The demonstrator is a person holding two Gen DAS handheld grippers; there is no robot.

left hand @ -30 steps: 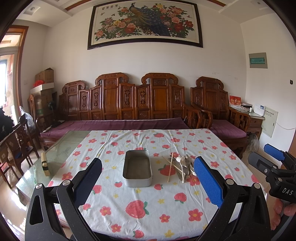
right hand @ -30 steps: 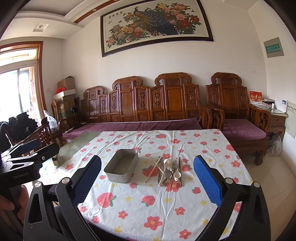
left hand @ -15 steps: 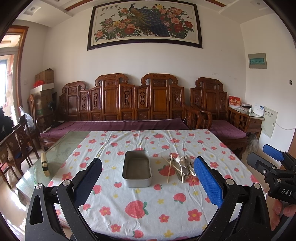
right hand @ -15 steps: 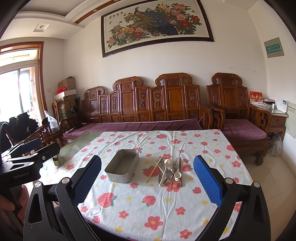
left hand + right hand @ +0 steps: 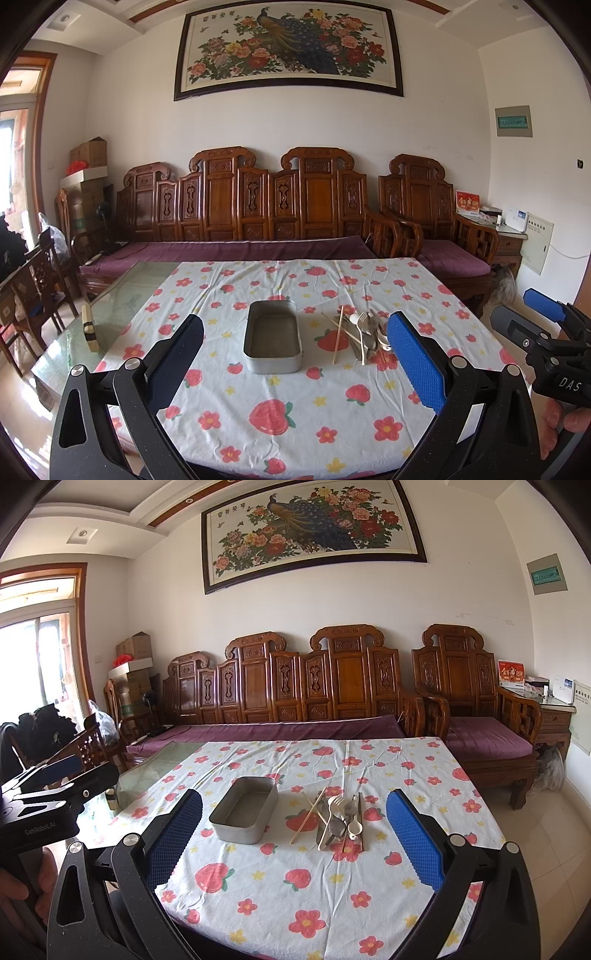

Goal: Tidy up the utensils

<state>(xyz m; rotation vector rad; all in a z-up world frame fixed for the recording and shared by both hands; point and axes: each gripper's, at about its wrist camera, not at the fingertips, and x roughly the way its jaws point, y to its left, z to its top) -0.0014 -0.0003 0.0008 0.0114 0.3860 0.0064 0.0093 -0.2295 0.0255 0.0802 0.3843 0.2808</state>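
Hardly anything has shifted: both grippers, left gripper [image 5: 295, 354] and right gripper [image 5: 294, 832], still hover, jaws apart; utensils [image 5: 338, 819] remain beside the tin [image 5: 243, 814], centre frame, untouched.

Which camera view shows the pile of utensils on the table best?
The right wrist view. There the utensil pile lies unblocked between the open fingers, so the spoons, fork and chopsticks can be told apart. In the left wrist view the same pile is partly hidden behind the left gripper's blue finger.
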